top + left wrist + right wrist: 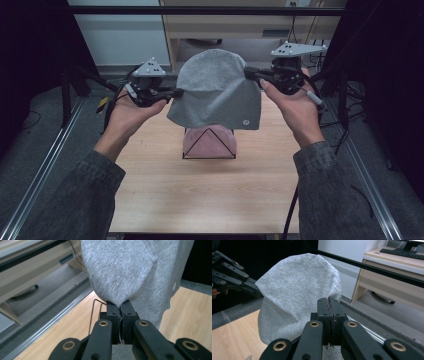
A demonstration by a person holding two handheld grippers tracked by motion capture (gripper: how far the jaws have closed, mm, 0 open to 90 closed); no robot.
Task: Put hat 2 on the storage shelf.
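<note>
Both the left gripper [176, 92] and right gripper [248, 73] clench the grey beanie [215, 90], which may slip if one thin pinch loosens.

sleeves [75, 200]: dark grey, possibly denim | left gripper [176, 93]: black linkage jaws, brass-coloured pivots, grey dotted three-cornered plate | right gripper [248, 73]: same, black cable

A lab: black frame bar [200, 10], desk keyboard [403, 253].

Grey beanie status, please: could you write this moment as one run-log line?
grey beanie: held aloft, stretched | left gripper: shut on beanie edge | right gripper: shut on opposite edge | below: pink cloth on wire stand
</note>
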